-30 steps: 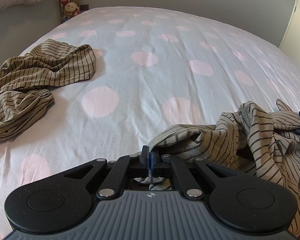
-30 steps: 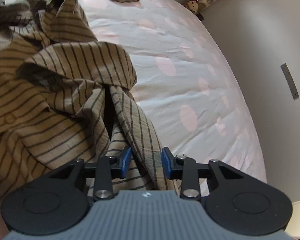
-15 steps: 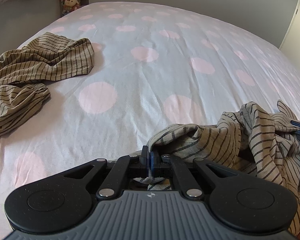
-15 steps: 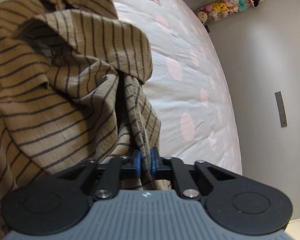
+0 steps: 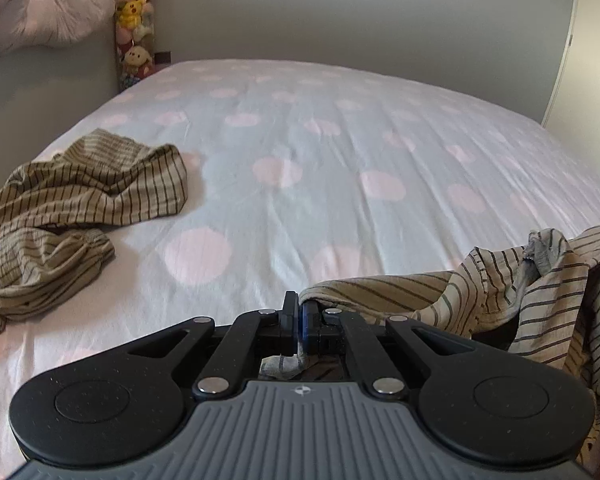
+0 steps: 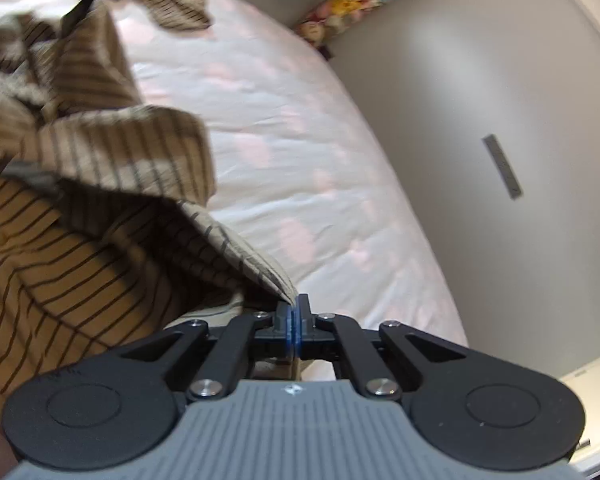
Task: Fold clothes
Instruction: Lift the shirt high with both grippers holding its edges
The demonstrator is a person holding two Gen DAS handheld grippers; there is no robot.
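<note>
The left gripper (image 5: 300, 320) had its fingers pressed together on an edge of the striped shirt (image 5: 500, 300), a scrap of the cloth showing below the pads. From that pinch the shirt stretched away to the right, lifted and bunched above the near edge of the bed (image 5: 340, 140). The right gripper (image 6: 293, 320) was likewise clamped tight on a corner of the same shirt (image 6: 120, 160), whose tan, dark-lined fabric spread up and to the left of it, blurred in places. A second striped garment (image 5: 80, 200), which looked like trousers with a gathered cuff, lay crumpled on the left side of the bed, well apart from the shirt. The sheet was pale with pink dots. A column of soft toys (image 5: 134, 20) stood in the far corner beside a rumpled duvet (image 5: 40, 8)
</note>
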